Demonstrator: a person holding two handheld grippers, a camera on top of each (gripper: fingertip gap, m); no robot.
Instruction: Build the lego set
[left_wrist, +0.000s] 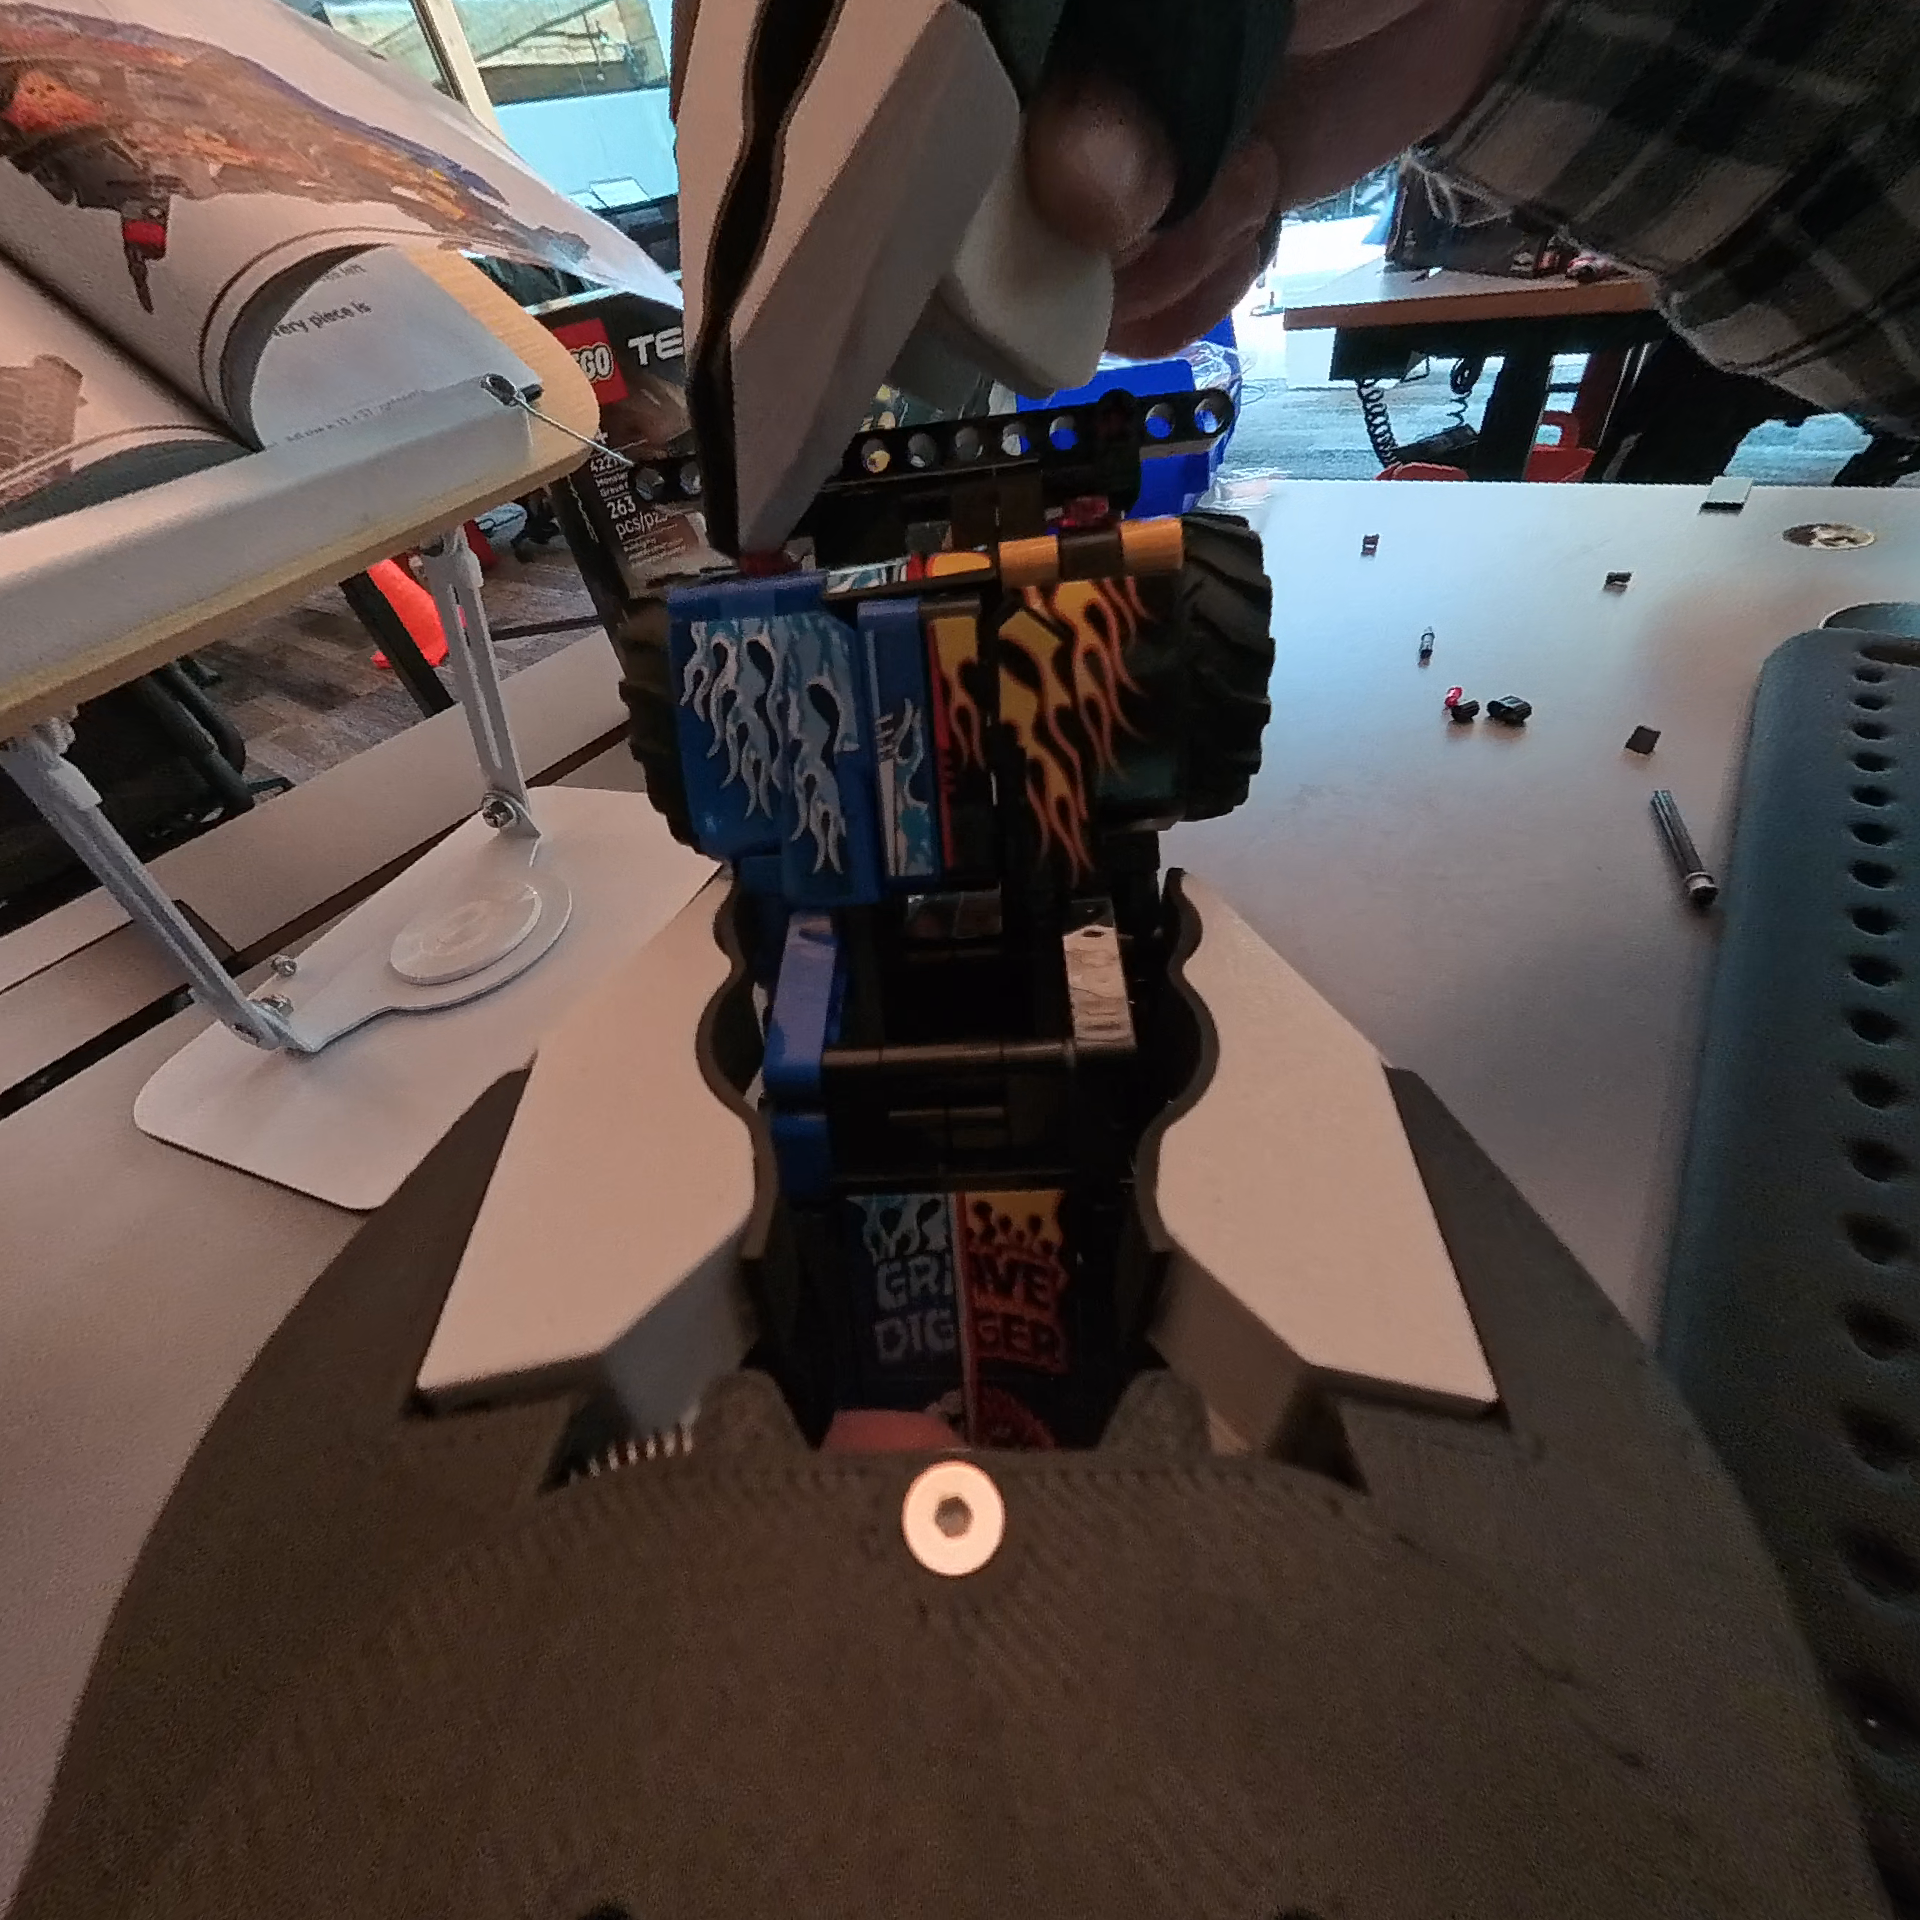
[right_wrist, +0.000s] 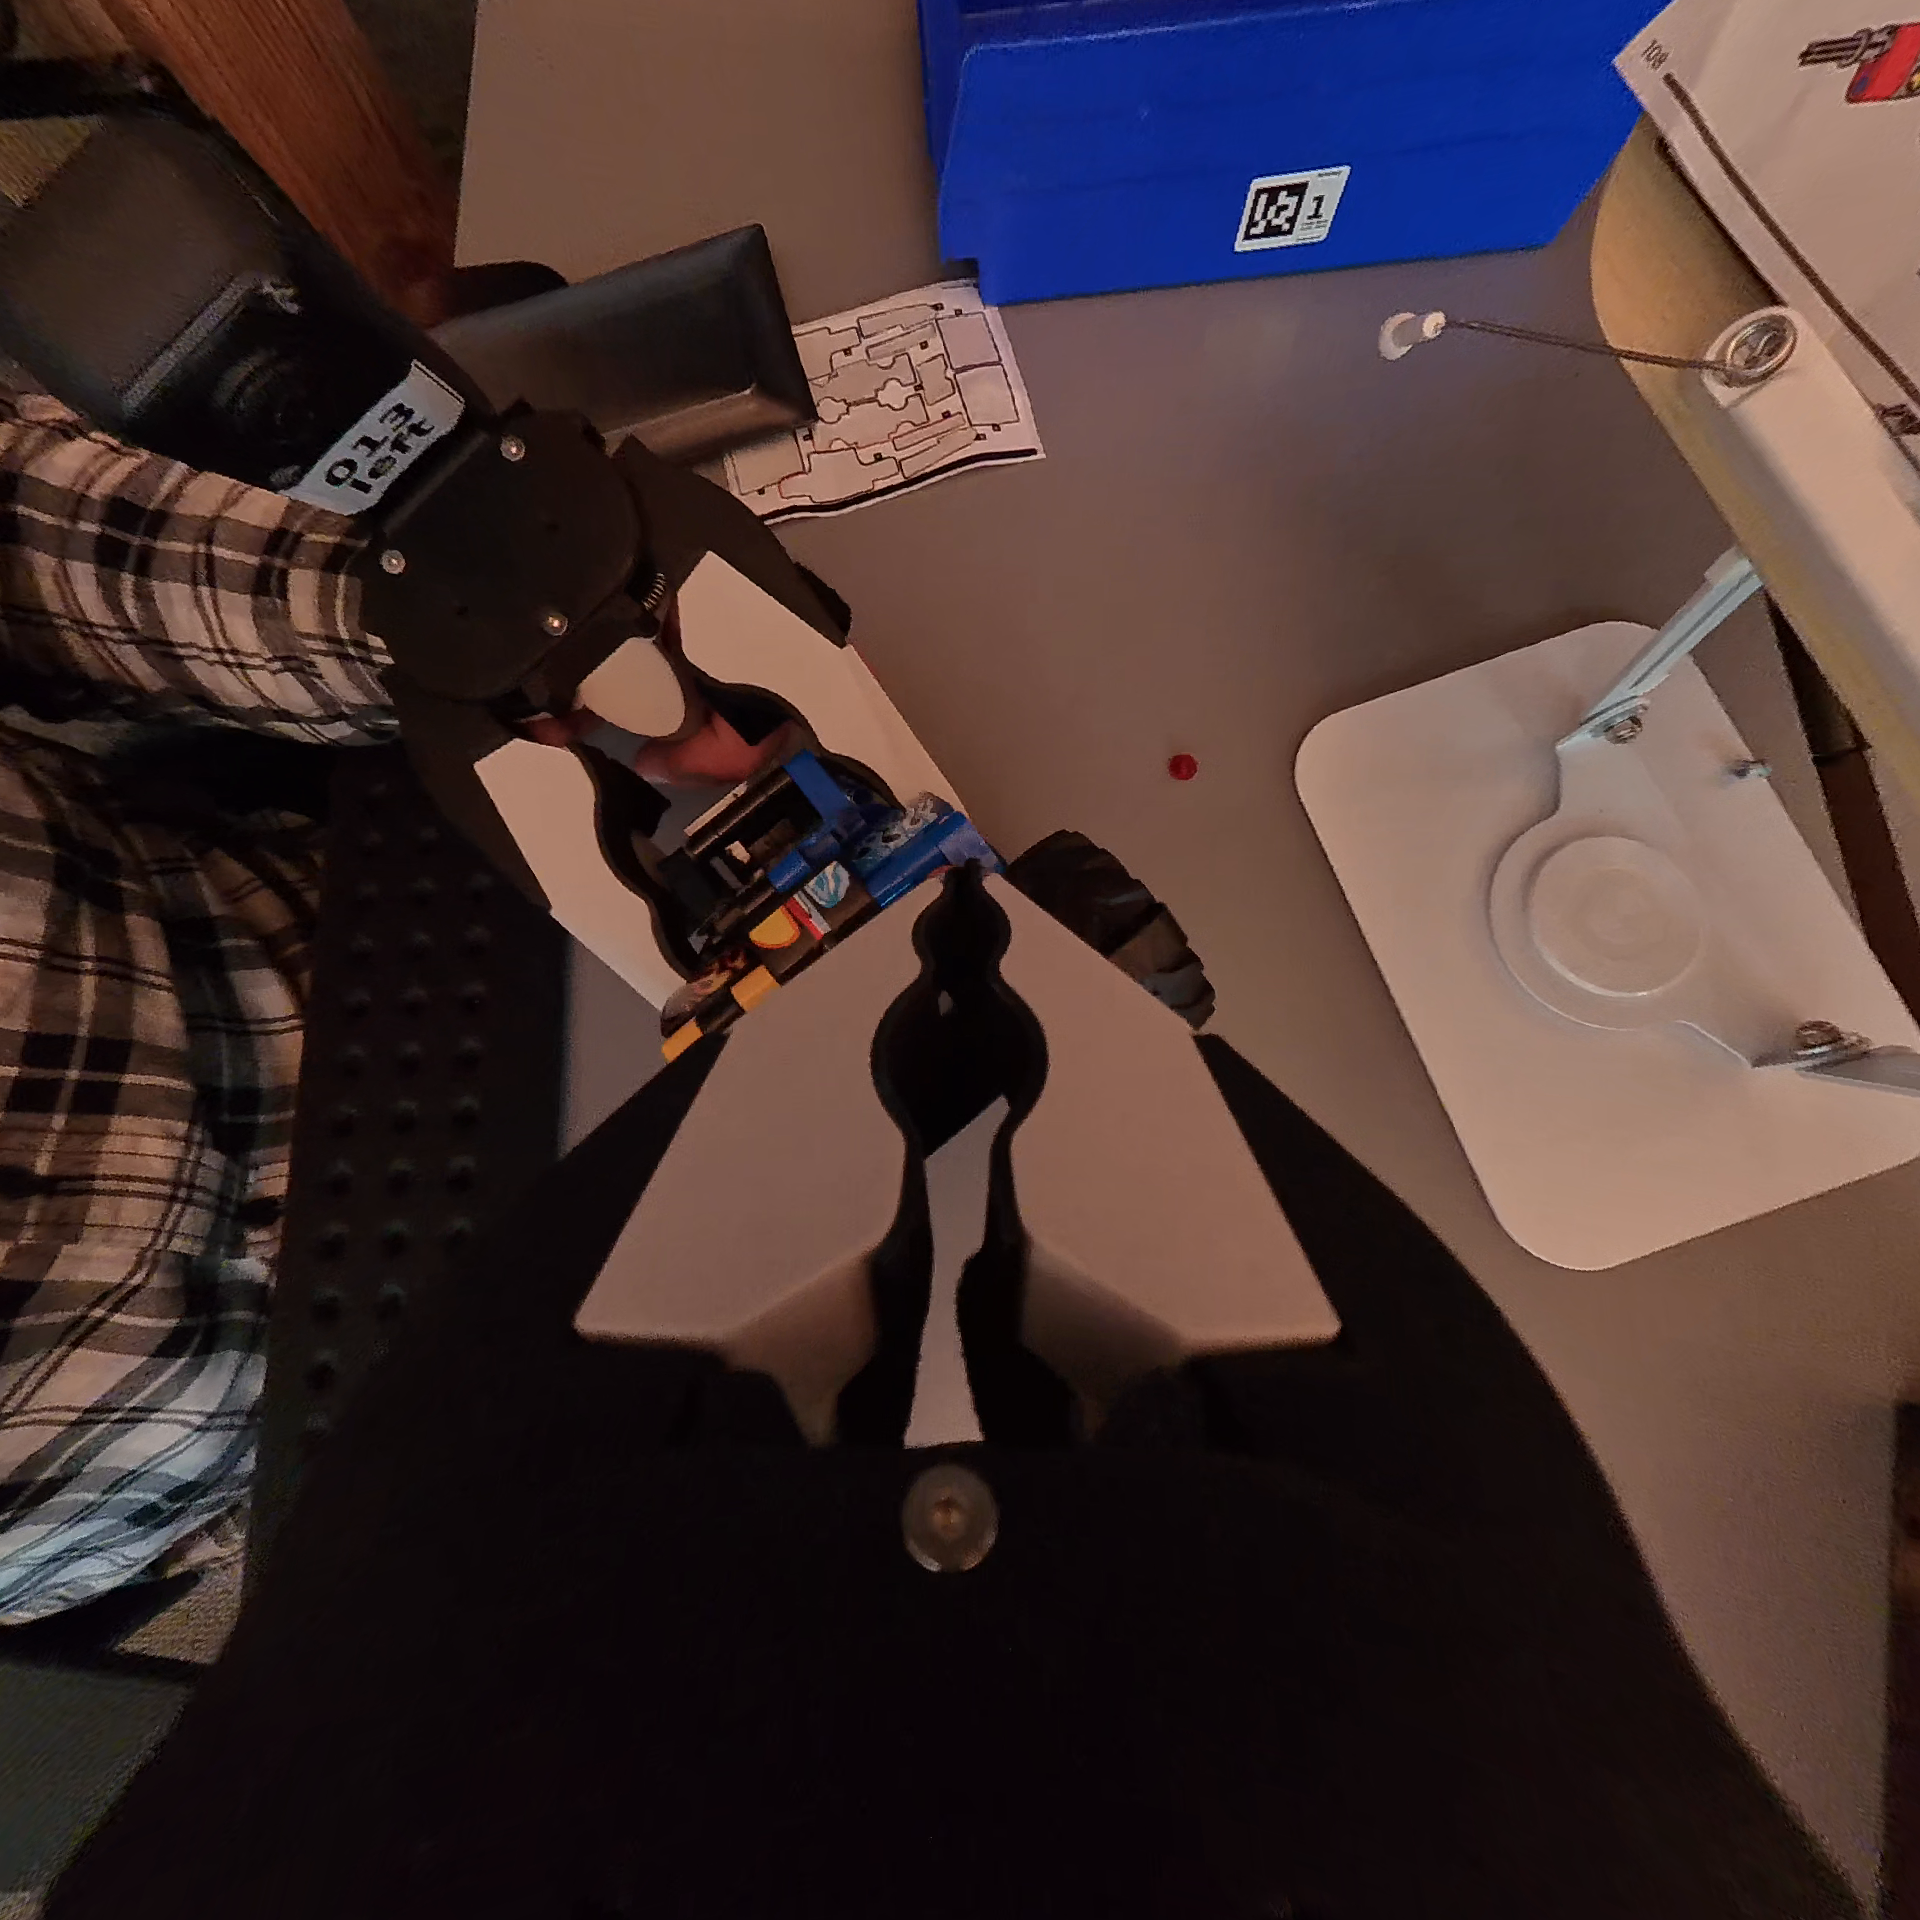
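Clamping the truck (left_wrist: 935, 790) across its cab, the left gripper (left_wrist: 951, 1049) has both fingers pressed against the model's sides, so the half-built thing stands nose-up just above the table (left_wrist: 1455, 831). The right gripper (right_wrist: 961, 883), with its tips drawn together, comes down on the truck's upper end, next to the yellow bar (left_wrist: 1091, 551) and below the black holed beam (left_wrist: 1039, 436). A small red piece seems to sit at those tips, though I cannot tell whether it is truly pinched.

To my eye the truck is light and rigid as a whole, yet its clipped-on panels with the flame stickers look apt to pop loose under a sideways squeeze. The boxy black frame in the cab seems the safest grip, which is where the left fingers sit; the tyre (left_wrist: 1216, 665) is rubbery and would turn. Glossy panels may slip, so pushing pins in should be met by steady counter-pressure.

Right of the truck lie loose pins (left_wrist: 1486, 709) and an axle (left_wrist: 1683, 847). Left of it stands the booklet stand (left_wrist: 343, 1060).
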